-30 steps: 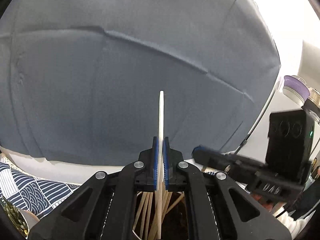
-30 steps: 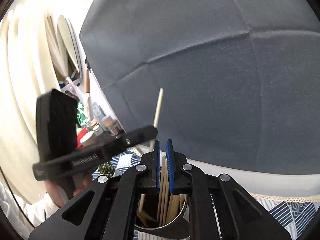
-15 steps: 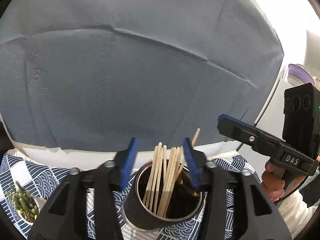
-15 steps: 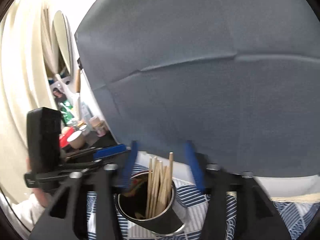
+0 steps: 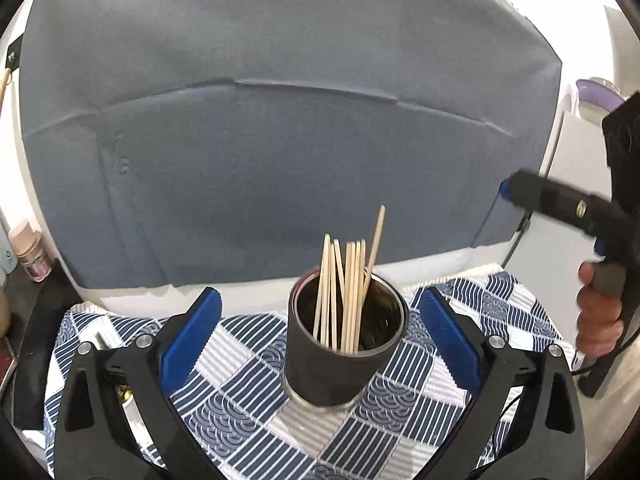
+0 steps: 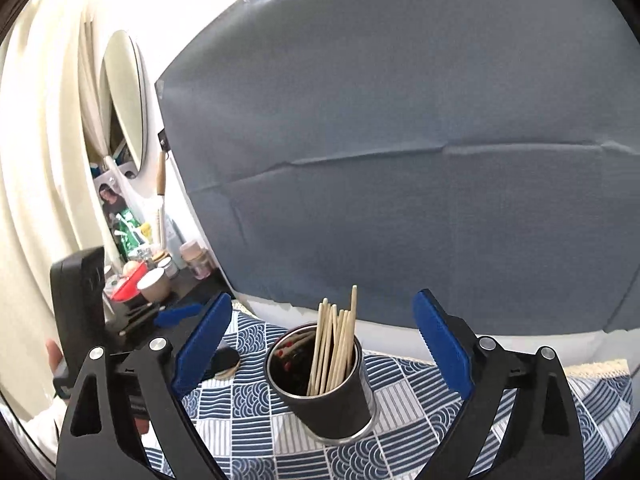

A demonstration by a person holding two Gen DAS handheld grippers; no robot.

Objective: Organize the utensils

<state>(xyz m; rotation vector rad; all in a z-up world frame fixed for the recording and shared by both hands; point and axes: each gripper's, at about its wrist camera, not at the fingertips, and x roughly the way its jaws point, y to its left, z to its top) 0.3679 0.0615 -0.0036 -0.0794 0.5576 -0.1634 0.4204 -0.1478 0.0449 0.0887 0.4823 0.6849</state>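
A dark metal cup point(image 5: 340, 368) stands upright on a blue-and-white patterned cloth point(image 5: 248, 392). Several wooden chopsticks point(image 5: 344, 292) stand in it. My left gripper point(image 5: 320, 340) is open and empty, its blue pads on either side of the cup and a little nearer the camera. In the right wrist view the same cup point(image 6: 336, 396) holds the chopsticks point(image 6: 334, 348), and my right gripper point(image 6: 324, 344) is open and empty, framing it. The right gripper also shows in the left wrist view point(image 5: 576, 216), held by a hand.
A grey fabric backdrop point(image 5: 280, 140) rises behind the table. Jars and bottles point(image 6: 160, 272) crowd a shelf at the left, under a round mirror point(image 6: 124, 104). A purple-lidded container point(image 5: 596, 96) sits at the far right. The other handheld gripper point(image 6: 92, 312) is at the left.
Both grippers were shut on chopsticks above the cup a second ago. They have opened, the chopsticks now stand in the cup, and both grippers have drawn back.
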